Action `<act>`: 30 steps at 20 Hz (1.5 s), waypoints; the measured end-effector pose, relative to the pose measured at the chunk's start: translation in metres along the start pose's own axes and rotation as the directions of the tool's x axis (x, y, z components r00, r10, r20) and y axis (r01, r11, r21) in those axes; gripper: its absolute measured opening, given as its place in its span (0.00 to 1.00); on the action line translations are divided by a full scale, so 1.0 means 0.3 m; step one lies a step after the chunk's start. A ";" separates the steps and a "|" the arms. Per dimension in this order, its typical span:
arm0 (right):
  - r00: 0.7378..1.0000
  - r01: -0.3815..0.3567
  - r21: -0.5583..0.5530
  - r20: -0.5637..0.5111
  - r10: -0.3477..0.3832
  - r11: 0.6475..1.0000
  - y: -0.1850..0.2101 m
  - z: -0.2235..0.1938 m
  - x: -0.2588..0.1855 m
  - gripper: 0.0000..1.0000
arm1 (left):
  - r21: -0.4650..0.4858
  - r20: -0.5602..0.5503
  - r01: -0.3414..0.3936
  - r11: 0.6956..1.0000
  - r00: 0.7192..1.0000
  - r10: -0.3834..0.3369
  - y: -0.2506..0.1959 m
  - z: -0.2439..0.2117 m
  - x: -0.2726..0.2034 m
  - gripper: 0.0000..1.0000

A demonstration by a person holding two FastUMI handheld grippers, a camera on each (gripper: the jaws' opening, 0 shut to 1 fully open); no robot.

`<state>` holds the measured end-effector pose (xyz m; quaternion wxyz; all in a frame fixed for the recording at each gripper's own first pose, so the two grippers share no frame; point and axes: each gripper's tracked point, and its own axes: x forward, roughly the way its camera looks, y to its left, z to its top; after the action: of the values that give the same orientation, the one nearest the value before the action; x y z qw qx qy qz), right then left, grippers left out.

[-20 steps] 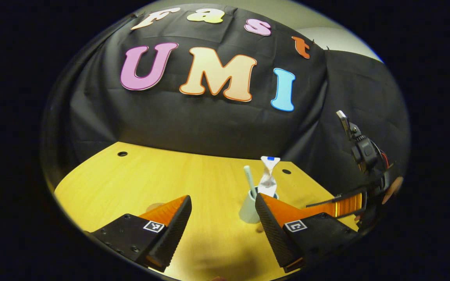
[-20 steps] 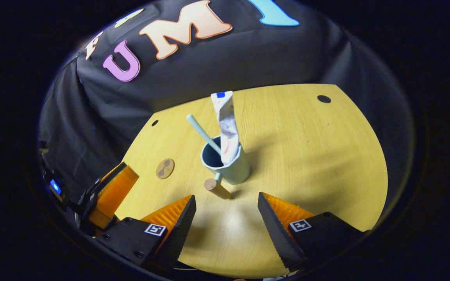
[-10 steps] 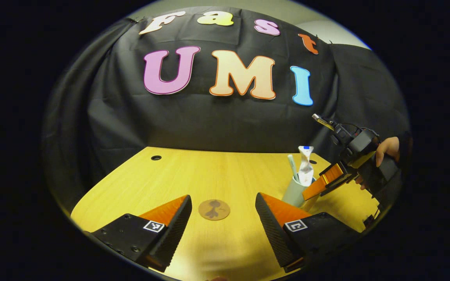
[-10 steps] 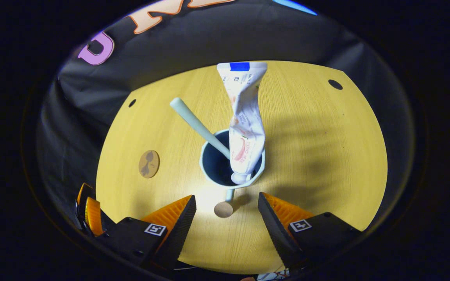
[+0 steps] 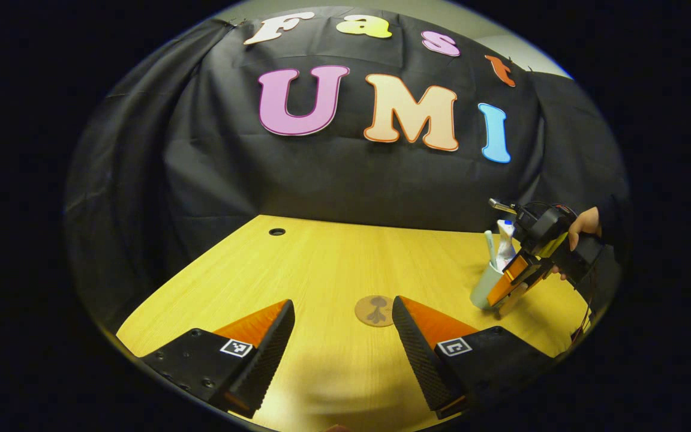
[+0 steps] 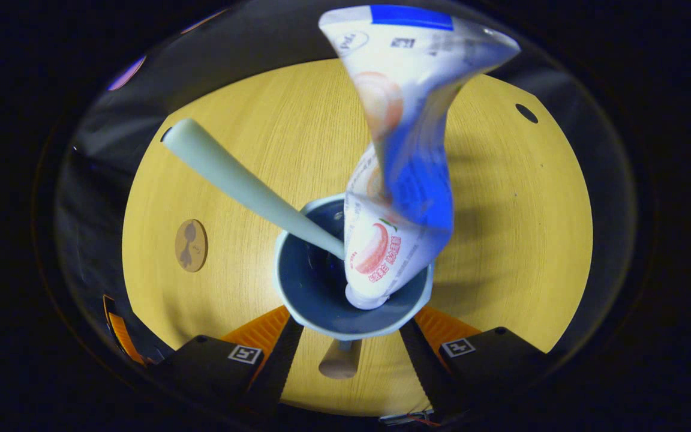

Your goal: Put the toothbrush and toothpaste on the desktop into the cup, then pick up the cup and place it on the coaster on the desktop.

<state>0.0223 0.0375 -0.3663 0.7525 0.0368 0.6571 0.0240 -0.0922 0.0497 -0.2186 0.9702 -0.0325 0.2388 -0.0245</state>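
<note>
Down in the right gripper view, the right tongs point(image 6: 345, 342) stand open with the cup point(image 6: 352, 312) low between their fingers, one finger on either side of its wall; whether they touch it cannot be told. Its wooden handle point(image 6: 338, 363) points back between them. Toothbrush point(image 6: 243, 183) and toothpaste point(image 6: 405, 162) stand tilted inside. The coaster point(image 6: 191, 245) lies well to the left on the yellow surface point(image 6: 531, 228).

From the left gripper view, the left tongs point(image 5: 342, 333) hang open over the surface, holding nothing, with the coaster just beyond them and the cup off to the right.
</note>
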 end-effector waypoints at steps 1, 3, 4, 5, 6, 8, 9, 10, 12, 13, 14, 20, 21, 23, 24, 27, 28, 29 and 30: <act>1.000 0.008 -0.002 -0.007 -0.008 1.000 -0.007 0.002 0.008 0.82 | 0.002 0.001 -0.006 1.000 1.000 0.006 0.014 0.001 0.002 0.95; 1.000 0.019 -0.022 -0.018 -0.019 1.000 -0.024 -0.006 0.011 0.70 | 0.009 0.003 -0.013 1.000 1.000 0.013 0.029 0.002 0.003 0.95; 0.999 0.011 -0.023 -0.036 -0.012 1.000 -0.025 -0.018 0.018 0.63 | 0.009 0.002 -0.013 1.000 1.000 0.013 0.031 0.002 0.005 0.95; 0.999 0.006 -0.024 -0.053 -0.008 1.000 -0.029 -0.030 0.021 0.60 | 0.007 0.001 -0.012 1.000 1.000 0.012 0.034 0.002 0.007 0.95; 0.998 0.009 -0.030 -0.055 -0.011 0.999 -0.025 -0.037 0.018 0.43 | 0.004 -0.002 -0.010 1.000 1.000 0.010 0.034 -0.003 0.009 0.95; 0.998 0.026 -0.068 -0.048 -0.029 0.997 -0.021 -0.035 0.021 0.30 | -0.004 -0.007 -0.008 1.000 1.000 0.008 0.037 -0.008 0.011 0.95; 0.999 0.035 -0.092 -0.038 -0.039 0.995 -0.018 -0.032 0.021 0.34 | -0.007 -0.008 -0.007 1.000 1.000 0.007 0.037 -0.010 0.013 0.95; 0.999 0.044 -0.108 -0.023 -0.047 0.993 -0.019 -0.033 0.014 0.26 | -0.007 -0.008 -0.006 1.000 1.000 0.006 0.039 -0.012 0.015 0.95; 0.999 0.052 -0.135 -0.001 -0.053 0.990 -0.003 -0.034 0.013 0.29 | -0.003 -0.011 0.000 1.000 1.000 0.000 0.038 -0.014 0.014 0.95; 0.999 0.049 -0.140 0.000 -0.050 0.989 0.007 -0.041 0.011 0.29 | 0.001 -0.013 0.004 1.000 1.000 -0.004 0.039 -0.015 0.014 0.95; 0.999 0.042 -0.144 0.003 -0.042 0.989 0.029 -0.039 0.012 0.29 | 0.005 -0.012 0.006 1.000 1.000 -0.006 0.039 -0.015 0.014 0.95; 1.000 -0.004 -0.196 0.021 0.009 0.981 0.199 -0.038 -0.010 0.29 | -0.011 -0.028 0.001 1.000 1.000 -0.001 0.093 -0.027 0.025 0.95; 1.000 -0.010 -0.202 0.024 0.015 0.979 0.227 -0.032 -0.019 0.29 | -0.014 -0.030 -0.002 1.000 1.000 0.002 0.109 -0.030 0.024 0.95; 0.999 -0.023 -0.228 0.026 0.029 0.973 0.308 -0.034 -0.025 0.29 | -0.017 -0.034 -0.012 1.000 0.999 0.012 0.145 -0.038 0.018 0.95; 0.999 -0.028 -0.242 0.028 0.036 0.970 0.346 -0.029 -0.028 0.29 | -0.020 -0.035 -0.017 1.000 0.999 0.016 0.168 -0.043 0.016 0.95; 0.998 -0.049 -0.279 0.029 0.059 0.959 0.467 -0.017 -0.030 0.29 | -0.020 -0.045 -0.039 0.999 0.998 0.038 0.239 -0.055 0.004 0.95; 0.998 -0.051 -0.295 0.027 0.062 0.954 0.506 -0.014 -0.028 0.25 | -0.023 -0.048 -0.046 0.999 0.998 0.045 0.265 -0.064 0.002 0.95; 0.998 -0.052 -0.310 0.027 0.063 0.949 0.546 -0.004 -0.021 0.29 | -0.027 -0.052 -0.055 0.998 0.997 0.054 0.289 -0.069 -0.004 0.95; 0.998 -0.051 -0.323 0.027 0.064 0.945 0.586 -0.001 -0.011 0.29 | -0.032 -0.053 -0.064 0.997 0.997 0.062 0.315 -0.076 -0.008 0.95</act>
<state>0.0239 0.2125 -0.3477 0.7596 -0.0668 0.6288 0.1520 -0.1018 0.1430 -0.2446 0.9633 -0.0405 0.2652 0.0093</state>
